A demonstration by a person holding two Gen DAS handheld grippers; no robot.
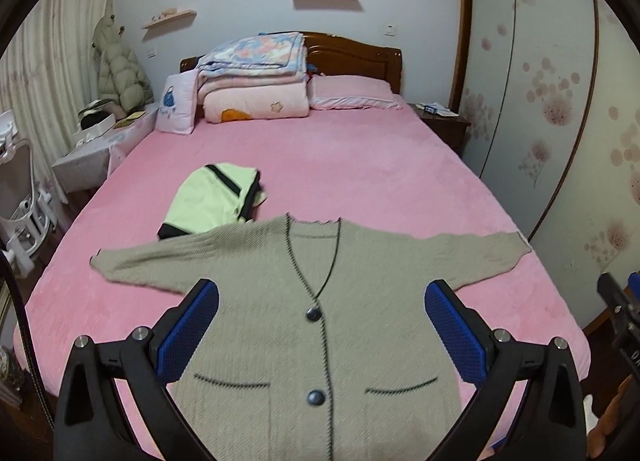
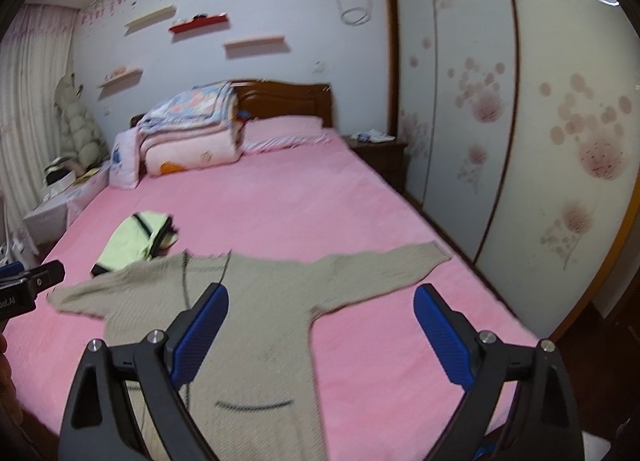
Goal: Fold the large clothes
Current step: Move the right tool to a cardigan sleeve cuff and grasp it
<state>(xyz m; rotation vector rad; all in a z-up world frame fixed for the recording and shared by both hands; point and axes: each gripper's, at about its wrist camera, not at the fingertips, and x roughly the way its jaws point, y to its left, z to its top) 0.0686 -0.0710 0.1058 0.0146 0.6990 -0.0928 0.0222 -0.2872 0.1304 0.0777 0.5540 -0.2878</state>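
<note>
Ribbed grey-beige knit, edged in dark scalloped trim, makes up the cardigan (image 1: 320, 325) that lies flat and face up on the near end of the bed (image 1: 360, 165), both sleeves stretched straight out to the sides. Two dark round buttons close its front, and two slit pockets sit low on the body; the hem is cut off by the frame. The bedsheet is fuzzy pink plush. Behind the cardigan's left shoulder lies a folded pale-yellow garment (image 1: 212, 197) with black stripes (its lower corner tucked under the sleeve). The left gripper (image 1: 322, 325) and right gripper (image 2: 320, 325) hover above, blue textured pads spread wide, holding nothing. The right view is motion-blurred.
</note>
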